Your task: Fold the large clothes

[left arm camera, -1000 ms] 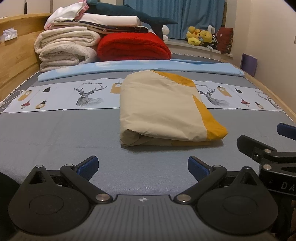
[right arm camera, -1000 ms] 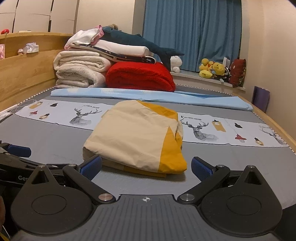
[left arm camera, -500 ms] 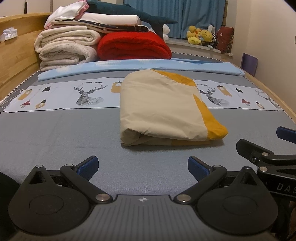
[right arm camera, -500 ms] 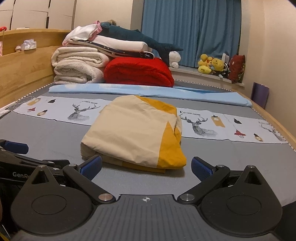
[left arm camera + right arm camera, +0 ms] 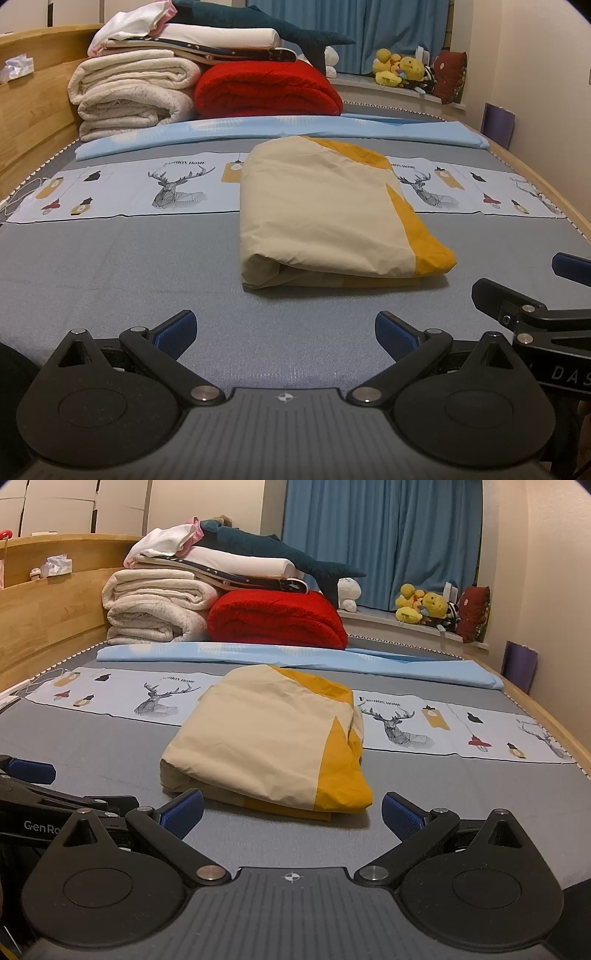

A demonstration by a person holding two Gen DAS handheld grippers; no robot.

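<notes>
The left gripper (image 5: pixel 284 328) and right gripper (image 5: pixel 291 810) are held wide open with nothing in them, just before the folded cream and yellow cloth (image 5: pixel 325 214) laid on the grey bed (image 5: pixel 110 266), with blankets (image 5: pixel 136 92) piled far behind.

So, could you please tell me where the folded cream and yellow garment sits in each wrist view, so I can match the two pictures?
Left wrist view: the folded cream and yellow garment lies just right of centre on the grey bed, beyond the open left gripper.
Right wrist view: the garment lies slightly left of centre, just beyond the open right gripper.
Shared landmark: the red folded blanket behind it.
</notes>
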